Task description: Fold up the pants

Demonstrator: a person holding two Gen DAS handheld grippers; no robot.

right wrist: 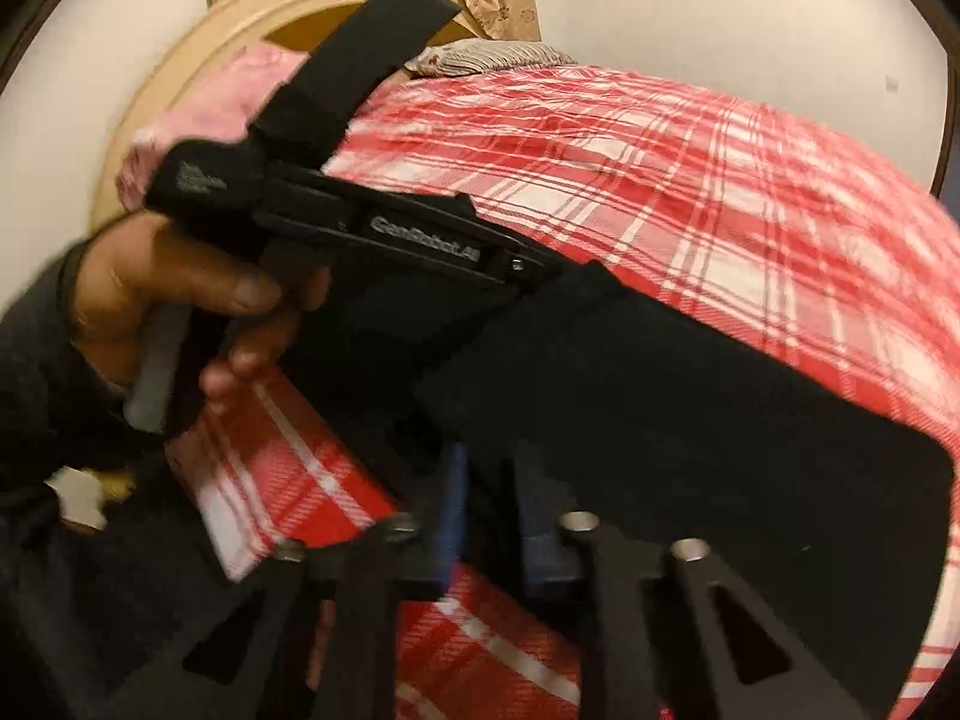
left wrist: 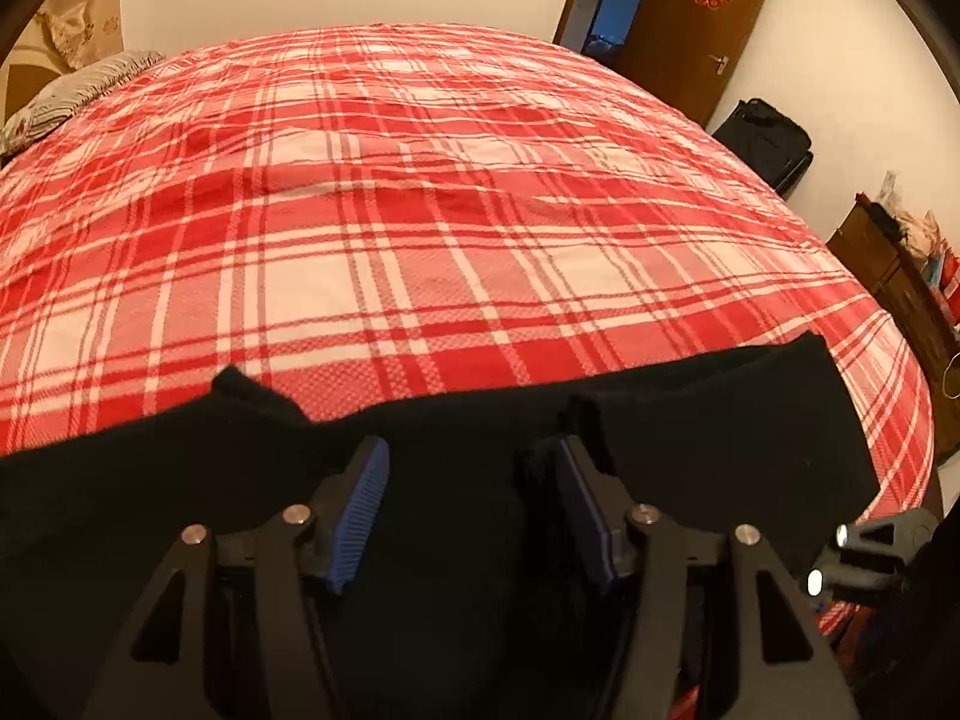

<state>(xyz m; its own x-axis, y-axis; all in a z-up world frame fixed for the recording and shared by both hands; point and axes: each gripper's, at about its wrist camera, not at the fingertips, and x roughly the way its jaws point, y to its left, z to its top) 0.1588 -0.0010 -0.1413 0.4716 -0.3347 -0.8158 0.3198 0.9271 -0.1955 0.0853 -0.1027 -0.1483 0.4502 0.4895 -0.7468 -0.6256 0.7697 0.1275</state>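
Black pants (left wrist: pixel 690 420) lie along the near edge of the red plaid bed (left wrist: pixel 420 210). My left gripper (left wrist: pixel 474 450) hovers low over the pants, its blue pads (left wrist: pixel 360 504) wide apart with dark cloth beneath them. In the right wrist view the pants (right wrist: pixel 690 420) spread to the right. My right gripper (right wrist: pixel 489 468) has its pads close together, and the edge of the dark cloth runs in between them. A hand (right wrist: pixel 180 288) holds the left tool, whose tips are hidden against the pants. This view is blurred.
A striped pillow (left wrist: pixel 78 90) and a pink blanket (right wrist: pixel 228 96) lie at the head of the bed by the round headboard (right wrist: pixel 198 48). Beyond the far side are a brown door (left wrist: pixel 690 30), a black bag (left wrist: pixel 768 138) and a wooden cabinet (left wrist: pixel 900 288).
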